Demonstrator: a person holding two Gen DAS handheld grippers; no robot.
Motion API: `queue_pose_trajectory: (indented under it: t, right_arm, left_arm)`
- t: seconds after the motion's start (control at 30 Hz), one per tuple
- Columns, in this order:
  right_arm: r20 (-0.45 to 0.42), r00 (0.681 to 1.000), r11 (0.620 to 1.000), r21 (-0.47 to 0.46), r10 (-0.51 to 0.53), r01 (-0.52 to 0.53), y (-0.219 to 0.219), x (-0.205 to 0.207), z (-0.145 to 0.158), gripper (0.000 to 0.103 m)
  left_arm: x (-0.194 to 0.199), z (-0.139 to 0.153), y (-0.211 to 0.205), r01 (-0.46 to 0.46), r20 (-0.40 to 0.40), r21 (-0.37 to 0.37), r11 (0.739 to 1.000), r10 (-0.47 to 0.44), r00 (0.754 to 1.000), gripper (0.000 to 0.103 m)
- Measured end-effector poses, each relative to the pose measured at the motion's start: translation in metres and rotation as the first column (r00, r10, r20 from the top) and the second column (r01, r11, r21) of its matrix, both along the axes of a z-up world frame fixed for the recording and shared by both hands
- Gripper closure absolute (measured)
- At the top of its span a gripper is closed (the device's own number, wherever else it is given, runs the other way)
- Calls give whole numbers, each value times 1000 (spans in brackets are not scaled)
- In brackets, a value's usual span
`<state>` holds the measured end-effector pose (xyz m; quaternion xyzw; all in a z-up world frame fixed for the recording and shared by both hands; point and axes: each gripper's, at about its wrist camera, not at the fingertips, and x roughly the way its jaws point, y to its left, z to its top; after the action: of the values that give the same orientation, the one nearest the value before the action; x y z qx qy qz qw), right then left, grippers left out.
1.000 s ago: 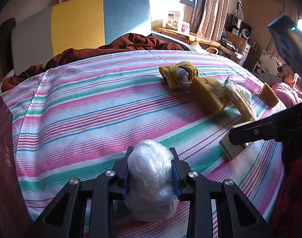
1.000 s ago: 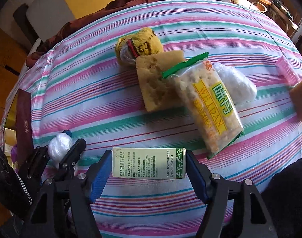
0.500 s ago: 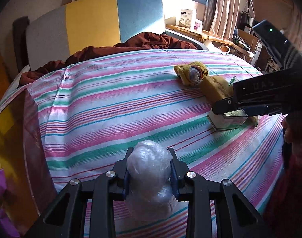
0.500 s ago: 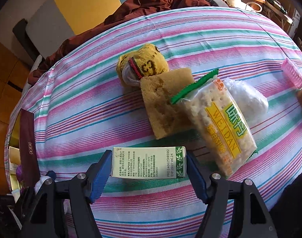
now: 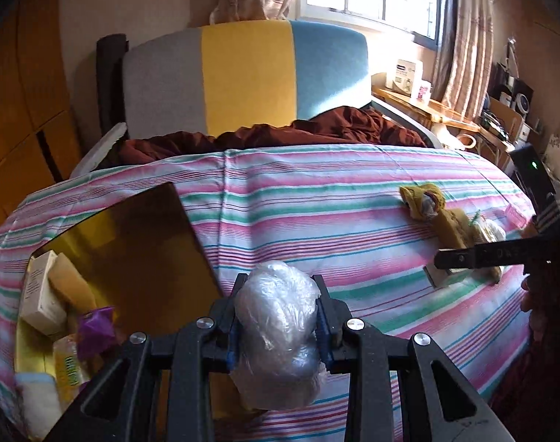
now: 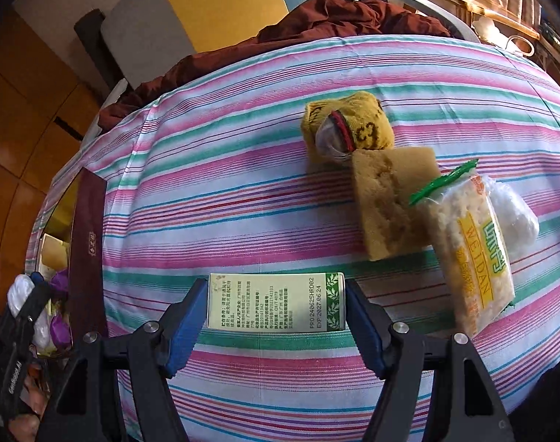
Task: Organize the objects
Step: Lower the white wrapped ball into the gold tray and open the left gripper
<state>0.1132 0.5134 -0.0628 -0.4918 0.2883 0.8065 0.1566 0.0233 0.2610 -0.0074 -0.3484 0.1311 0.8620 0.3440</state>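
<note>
The left hand-held gripper [image 5: 280, 326] is clenched on a plastic-wrapped bundle [image 5: 278, 335], a whitish lump of crinkled film that bulges above and below the blue pads [image 5: 232, 335]. It hangs off the bed, just beside the open gold-lined box [image 5: 140, 243] that sits at the bed's left edge and already holds small cartons and packets. I judge the bundle light and soft: the film looks slick and the lump squashes at its waist, so a hold across the middle, as here, seems right, firm enough that it does not slide out. The right hand-held gripper [image 6: 276, 304] grasps a small green-and-white carton [image 6: 276, 302] end to end, its blue pads pressed against the two short faces, low over the striped bed sheet [image 6: 243, 191]. That carton looks stiff and light, and its flat ends give the pads good purchase, though hard squeezing could dent the card. Well apart from the box, a rolled yellow sock [image 6: 348, 129], a sponge [image 6: 390, 206] and a cracker packet [image 6: 471, 254] lie touching in a row; the crackers look brittle and want a gentle grip on the long edges.
</note>
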Motion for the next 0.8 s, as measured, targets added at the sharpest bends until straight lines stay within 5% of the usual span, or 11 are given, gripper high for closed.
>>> queue_pose_trajectory:
  t: [0.33,0.67,0.8]
  right_arm:
    - [41,999,1000,7,-13,12,1,-3,-7,30]
    - [72,997,1000,25,2,-4,-3,-6,-10,30]
    - [83,996,999,38,9,-12,-4,-8,-11,30]
  left_arm:
    - [-56,-4,-91,-249,30,6,968,249,968,70]
    - [-110,-20,-182,-488,116,-3,873,485,867,70]
    - [-124,-26,-194,-517,122,-21,856,516,848,70]
